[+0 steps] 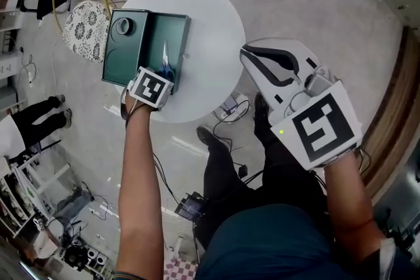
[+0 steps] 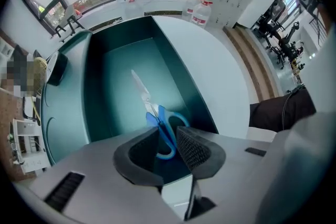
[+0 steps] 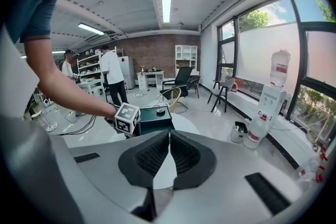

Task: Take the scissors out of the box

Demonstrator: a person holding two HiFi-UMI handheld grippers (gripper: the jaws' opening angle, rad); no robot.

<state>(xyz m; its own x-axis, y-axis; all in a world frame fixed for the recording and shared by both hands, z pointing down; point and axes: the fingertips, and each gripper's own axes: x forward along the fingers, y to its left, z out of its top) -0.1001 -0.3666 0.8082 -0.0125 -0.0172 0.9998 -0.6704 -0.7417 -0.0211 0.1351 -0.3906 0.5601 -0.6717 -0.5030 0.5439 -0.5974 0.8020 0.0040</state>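
A dark green box point(image 1: 147, 36) lies open on the round white table point(image 1: 210, 16). The scissors point(image 1: 165, 62) lie in its right compartment, steel blades pointing away and blue handles toward me. My left gripper point(image 1: 156, 83) points straight down into the box at those handles. In the left gripper view its fingertips point(image 2: 167, 136) stand apart with one blue handle loop of the scissors point(image 2: 167, 124) between them; the pads do not press on it. My right gripper point(image 1: 248, 54) hangs off the table's right side, away from the box. Its jaws point(image 3: 169, 139) meet with nothing between them.
A round black object point(image 1: 123, 26) sits in the box's left compartment. A wicker chair point(image 1: 82, 20) with a patterned cushion stands close behind the table's left. Cables and gear litter the floor point(image 1: 190, 206) below. People point(image 3: 113, 73) stand far back in the room.
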